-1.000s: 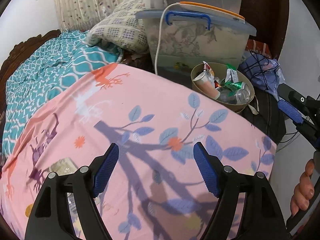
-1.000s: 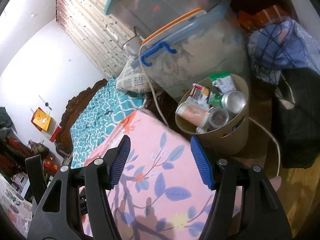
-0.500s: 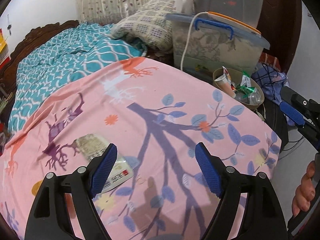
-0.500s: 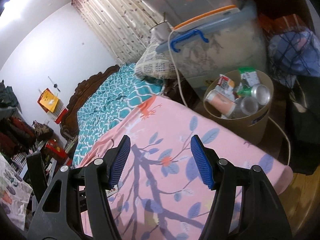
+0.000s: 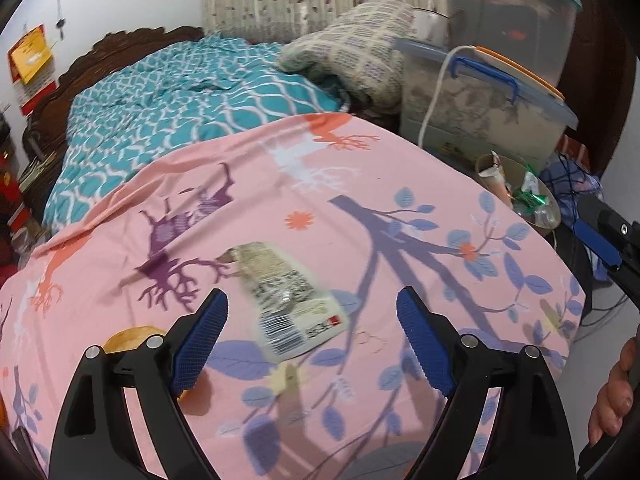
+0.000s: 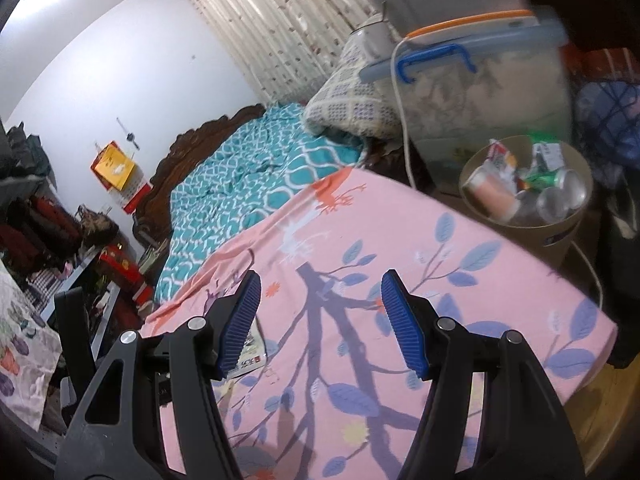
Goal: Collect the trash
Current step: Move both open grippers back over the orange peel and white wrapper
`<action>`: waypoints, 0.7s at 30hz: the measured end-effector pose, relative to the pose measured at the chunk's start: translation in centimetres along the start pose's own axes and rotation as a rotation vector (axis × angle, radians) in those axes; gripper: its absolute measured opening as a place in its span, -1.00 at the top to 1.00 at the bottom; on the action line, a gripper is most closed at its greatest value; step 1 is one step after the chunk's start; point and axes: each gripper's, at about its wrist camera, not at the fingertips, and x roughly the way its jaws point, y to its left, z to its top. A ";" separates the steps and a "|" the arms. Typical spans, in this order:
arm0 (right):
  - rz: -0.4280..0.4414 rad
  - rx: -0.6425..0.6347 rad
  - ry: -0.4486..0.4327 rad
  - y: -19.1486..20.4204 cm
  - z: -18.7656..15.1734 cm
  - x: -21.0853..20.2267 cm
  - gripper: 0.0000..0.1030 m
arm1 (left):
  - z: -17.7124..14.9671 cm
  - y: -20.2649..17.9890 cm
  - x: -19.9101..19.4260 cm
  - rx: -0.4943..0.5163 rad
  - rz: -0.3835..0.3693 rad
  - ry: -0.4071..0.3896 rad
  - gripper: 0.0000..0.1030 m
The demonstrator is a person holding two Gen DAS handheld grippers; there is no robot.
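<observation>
Your bin (image 6: pixel 560 236) already holds cans and wrappers, but one wrapper (image 5: pixel 290 306) lies on the pink sheet (image 5: pixel 400 184), between your left gripper's (image 5: pixel 312 338) just-widened empty jaws; your right gripper (image 6: pixel 320 324) hangs spread, empty.

Left gripper (image 5: pixel 312 328): two black plastic arms with cut-out slots, silver round screws at the pivots, jaws faced with blue ribbed pads. Right gripper (image 6: pixel 318 320): same build, black frame, silver screws, blue ridged pads; in the left wrist view its blue pad and a small screw show at the right edge. Bare hand (image 5: pixel 614 396) on a black handle, fingers curled, no sleeve visible
</observation>
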 end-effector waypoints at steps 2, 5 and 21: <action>0.006 -0.010 0.014 0.6 -0.3 0.5 -0.26 | -0.1 1.0 -0.1 -0.017 0.010 -0.003 -0.60; 0.015 -0.028 0.034 1.5 -0.6 1.1 -0.26 | -0.3 2.1 -0.3 -0.037 0.026 -0.005 -0.60; 0.090 -0.135 0.170 6.7 -3.1 5.8 -0.27 | -2.4 12.7 -1.9 -0.211 0.142 -0.008 -0.60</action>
